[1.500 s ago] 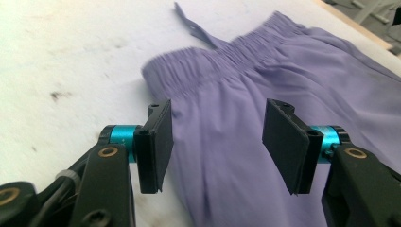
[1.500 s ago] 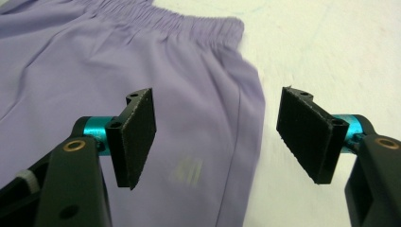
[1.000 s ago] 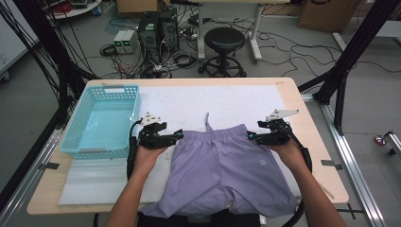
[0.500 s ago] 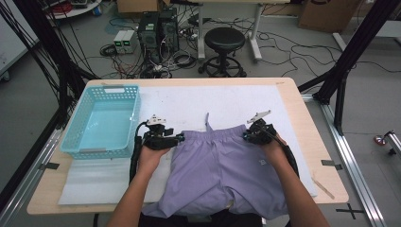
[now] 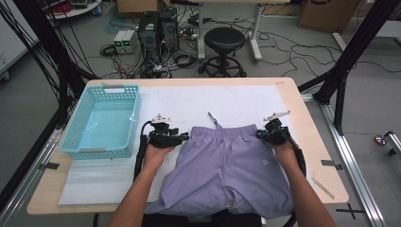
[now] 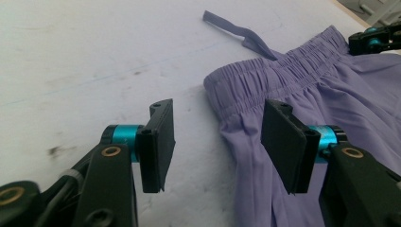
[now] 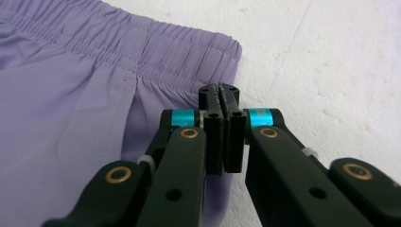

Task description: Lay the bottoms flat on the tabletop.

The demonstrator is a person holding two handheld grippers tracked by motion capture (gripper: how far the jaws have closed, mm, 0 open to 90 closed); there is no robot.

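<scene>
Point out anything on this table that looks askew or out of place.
Little stands out. The purple shorts hang over the table's near edge, and one drawstring trails loose past the waistband. The blue basket sits square.

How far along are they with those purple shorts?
Early on. The purple shorts already lie spread flat on the table. In hand: the right gripper has just closed at the waistband's right corner, seemingly pinching its edge, while the left gripper has been closing, its jaws open astride the left corner. No fold is made yet, and the blue basket holds nothing.
</scene>
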